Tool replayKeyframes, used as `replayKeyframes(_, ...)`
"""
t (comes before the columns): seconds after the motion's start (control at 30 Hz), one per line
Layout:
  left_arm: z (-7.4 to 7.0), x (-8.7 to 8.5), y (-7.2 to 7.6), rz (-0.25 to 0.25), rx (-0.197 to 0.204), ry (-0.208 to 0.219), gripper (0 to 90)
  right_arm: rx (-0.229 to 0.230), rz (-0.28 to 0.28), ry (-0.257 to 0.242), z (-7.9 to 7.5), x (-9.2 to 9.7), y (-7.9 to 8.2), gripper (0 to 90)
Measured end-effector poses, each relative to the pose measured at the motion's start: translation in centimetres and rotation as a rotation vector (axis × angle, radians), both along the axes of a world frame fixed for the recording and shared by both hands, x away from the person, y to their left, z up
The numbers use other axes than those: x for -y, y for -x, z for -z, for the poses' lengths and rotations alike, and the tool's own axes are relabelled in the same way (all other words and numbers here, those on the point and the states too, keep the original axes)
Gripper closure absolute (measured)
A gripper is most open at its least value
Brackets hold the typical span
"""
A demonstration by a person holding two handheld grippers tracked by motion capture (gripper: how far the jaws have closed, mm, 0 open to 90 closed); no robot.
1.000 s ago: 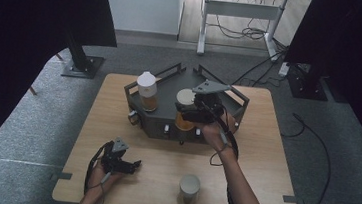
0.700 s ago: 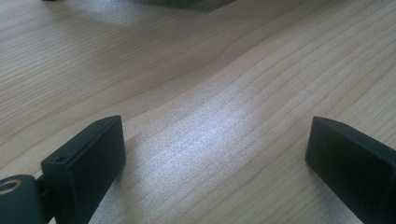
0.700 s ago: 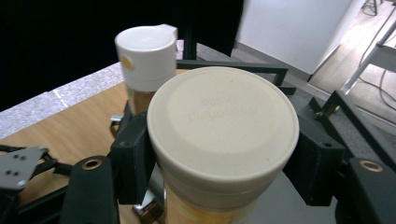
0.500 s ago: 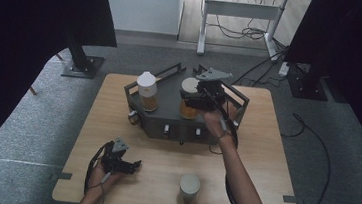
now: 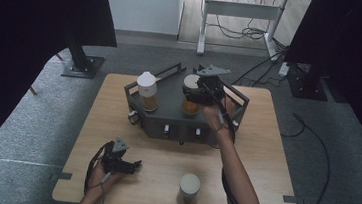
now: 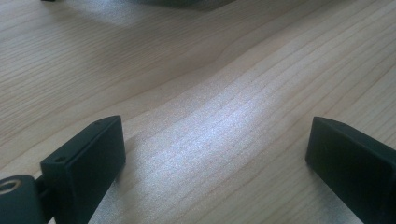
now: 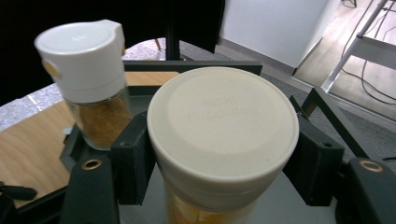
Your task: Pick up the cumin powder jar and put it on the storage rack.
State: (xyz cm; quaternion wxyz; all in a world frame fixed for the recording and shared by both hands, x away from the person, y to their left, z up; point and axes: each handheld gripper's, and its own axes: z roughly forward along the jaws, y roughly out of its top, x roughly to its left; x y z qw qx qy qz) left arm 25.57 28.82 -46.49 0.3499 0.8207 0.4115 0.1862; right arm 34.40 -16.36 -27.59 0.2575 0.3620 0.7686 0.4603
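Black right gripper [image 7: 219, 163] clamps the cream-lidded jar [image 7: 223, 130]; left gripper [image 5: 123, 166] gapes.

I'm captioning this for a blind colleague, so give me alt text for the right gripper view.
The right gripper clamps its black jaws on a jar with a cream lid and orange contents, above a dark grey rack. Beside it stands a white-capped spice jar of brown powder; the wooden table lies beyond.
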Motion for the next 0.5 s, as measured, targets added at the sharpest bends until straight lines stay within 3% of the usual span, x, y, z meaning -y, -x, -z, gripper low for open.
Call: replayKeyframes(0.5,0.0,0.0,0.0,0.0,-0.001,0.0,4.4,-0.007,0.003,0.025,1.1,-1.7,-0.8,33.0)
